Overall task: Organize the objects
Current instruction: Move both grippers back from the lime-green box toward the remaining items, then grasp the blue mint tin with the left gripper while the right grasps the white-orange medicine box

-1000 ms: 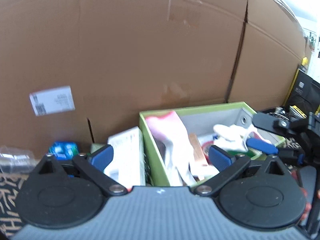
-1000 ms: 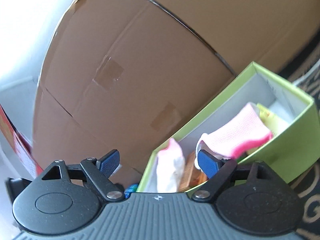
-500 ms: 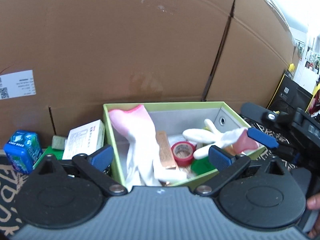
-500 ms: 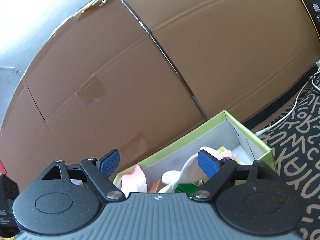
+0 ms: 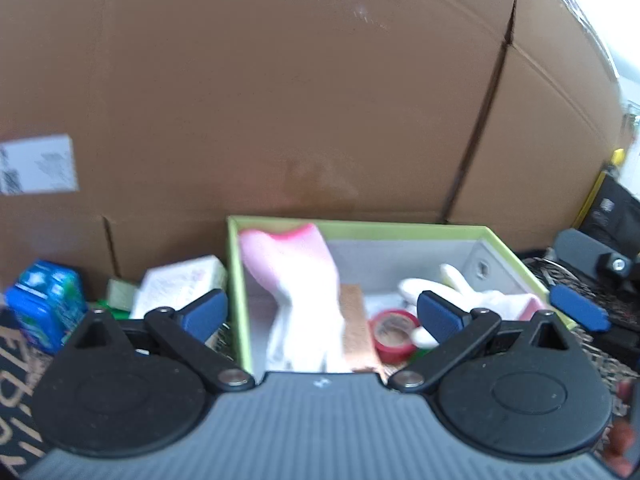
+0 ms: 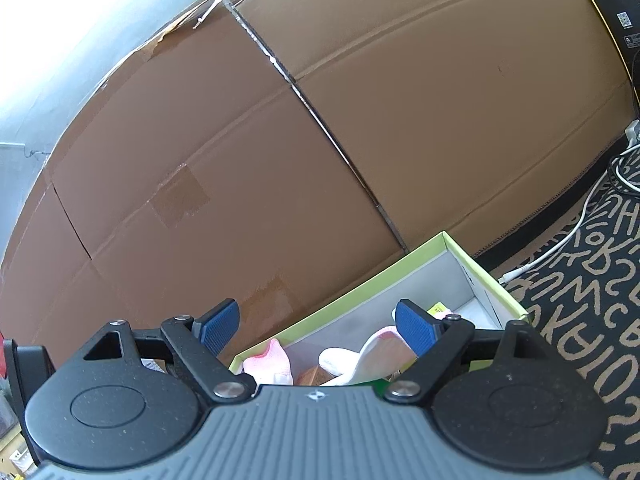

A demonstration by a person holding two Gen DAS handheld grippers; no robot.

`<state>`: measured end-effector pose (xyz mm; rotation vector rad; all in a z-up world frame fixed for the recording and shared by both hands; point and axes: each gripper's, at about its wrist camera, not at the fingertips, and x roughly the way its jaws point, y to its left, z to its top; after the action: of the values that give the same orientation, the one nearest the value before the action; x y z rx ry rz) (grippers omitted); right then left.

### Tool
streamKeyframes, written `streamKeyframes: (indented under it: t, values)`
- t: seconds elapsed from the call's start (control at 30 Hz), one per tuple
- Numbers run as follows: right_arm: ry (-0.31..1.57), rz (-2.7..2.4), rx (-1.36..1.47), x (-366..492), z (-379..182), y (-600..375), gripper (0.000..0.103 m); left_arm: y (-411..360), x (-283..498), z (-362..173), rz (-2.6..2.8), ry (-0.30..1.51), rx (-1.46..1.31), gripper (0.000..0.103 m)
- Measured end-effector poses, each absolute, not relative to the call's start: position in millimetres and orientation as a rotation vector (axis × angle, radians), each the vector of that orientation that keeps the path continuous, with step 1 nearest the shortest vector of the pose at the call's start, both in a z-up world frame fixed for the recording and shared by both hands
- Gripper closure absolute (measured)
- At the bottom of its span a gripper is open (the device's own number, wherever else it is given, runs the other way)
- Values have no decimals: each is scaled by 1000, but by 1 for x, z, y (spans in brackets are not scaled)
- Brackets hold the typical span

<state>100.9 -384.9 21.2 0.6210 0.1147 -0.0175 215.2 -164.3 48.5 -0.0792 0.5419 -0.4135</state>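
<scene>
Both tongs stood wide and empty: the left gripper (image 5: pixel 320 312) hung over the near edge of the green box (image 5: pixel 236 280), the right gripper (image 6: pixel 318 322) near its far end. To do the next pick well, I judged I should drop onto one loose item beside the box, perhaps the white carton (image 5: pixel 180 280), rather than disturb the pink sock (image 5: pixel 296 264) already inside. My left hand tilted down; my right pointed almost level.

Big cardboard wall (image 5: pixel 280 100) w/ white label (image 5: pixel 38 164) behind; patterned rug (image 6: pixel 580 280) w/ white cable (image 6: pixel 560 242); black box (image 6: pixel 612 8) at far right.
</scene>
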Motion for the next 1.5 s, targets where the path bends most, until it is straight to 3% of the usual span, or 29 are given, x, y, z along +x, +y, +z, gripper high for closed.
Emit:
streamKeyframes:
  t: [0.6, 1.0, 1.3, 1.5]
  values:
    - [129, -18, 620, 103, 21, -384, 14, -181, 219, 44, -538, 586, -30, 0]
    - [176, -19, 533, 111, 17, -366, 14, -68, 168, 44, -533, 598, -90, 0]
    - [128, 39, 132, 104, 24, -257, 14, 45, 160, 21, -277, 635, -172, 0]
    - [230, 106, -199, 123, 1, -152, 15, 74, 183, 17, -187, 627, -315, 0]
